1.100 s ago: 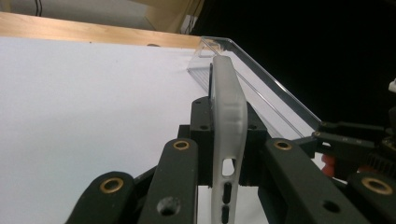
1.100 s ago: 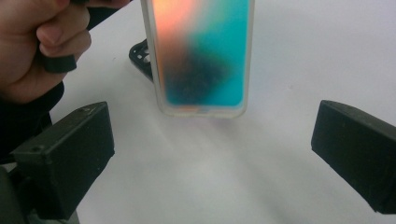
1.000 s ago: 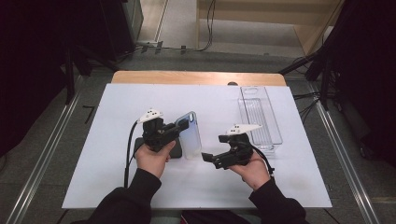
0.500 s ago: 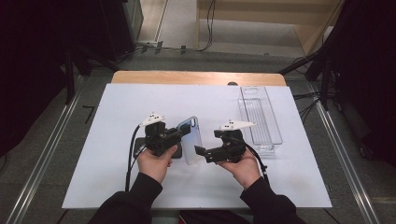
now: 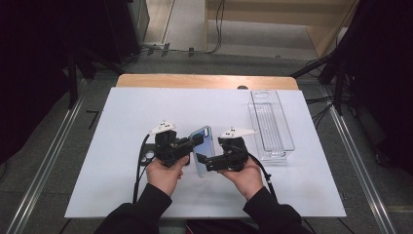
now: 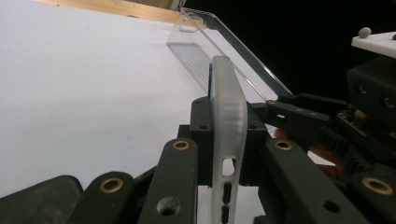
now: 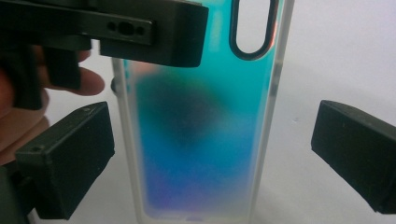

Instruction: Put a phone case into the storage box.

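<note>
Since a second ago the right tool (image 5: 200, 162) has slid leftward across the white surface (image 5: 122, 112), closing the gap to the phone case (image 5: 203, 148) until its jaws sit astride it; the left tool (image 5: 195, 141) and the case have barely shifted. That case — translucent, with a blue-green sheen — is held clear of the surface between the two hands, clamped across its thickness by the left tool (image 6: 229, 140). Its long axis runs away from the person, toward the far edge. In the right gripper view the case (image 7: 201, 121) stands between the right tool's spread jaws, with a visible gap on each side — so that tool is open and not yet gripping. Its left pad looks nearer the case's edge than the other, though the close view makes this hard to judge. A clear tray (image 5: 271, 124) lies well off to the right.
</note>
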